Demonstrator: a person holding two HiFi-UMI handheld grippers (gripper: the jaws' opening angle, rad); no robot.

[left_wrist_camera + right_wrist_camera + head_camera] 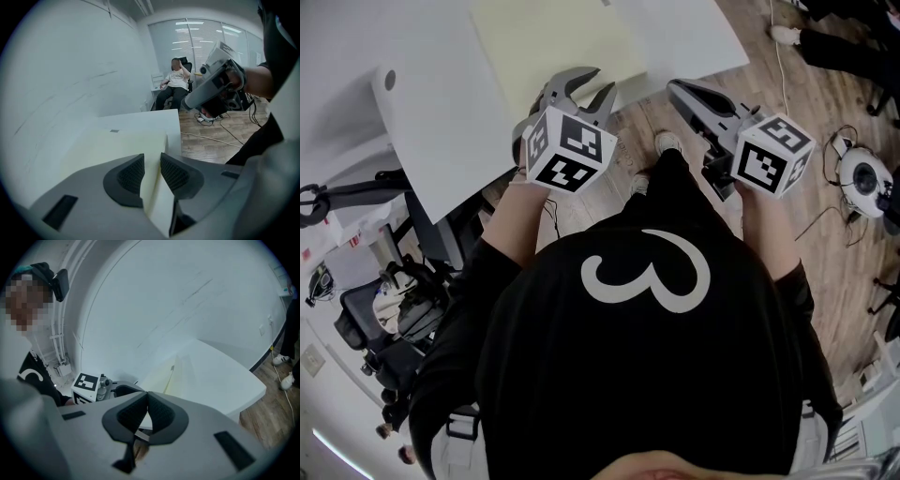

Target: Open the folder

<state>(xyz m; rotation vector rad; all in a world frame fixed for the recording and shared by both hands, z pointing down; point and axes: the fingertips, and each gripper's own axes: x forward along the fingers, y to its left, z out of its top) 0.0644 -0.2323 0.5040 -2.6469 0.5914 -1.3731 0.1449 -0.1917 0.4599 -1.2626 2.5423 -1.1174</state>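
Note:
A pale yellow folder (553,37) lies shut on the white table (441,103), reaching the table's near edge. My left gripper (598,82) sits at the folder's front edge. In the left gripper view the folder (117,145) runs between the two pads, and the left gripper (152,157) shows a gap with no clear press on it. My right gripper (677,87) hangs to the right, off the table's edge and over the floor. Its pads meet with nothing between them in the right gripper view (147,397), beyond which lies the folder (161,376).
A seated person (176,82) is at the far end of the room by the windows. Cables and a round device (862,178) lie on the wood floor at the right. An office chair (366,319) and gear crowd the left side under the table.

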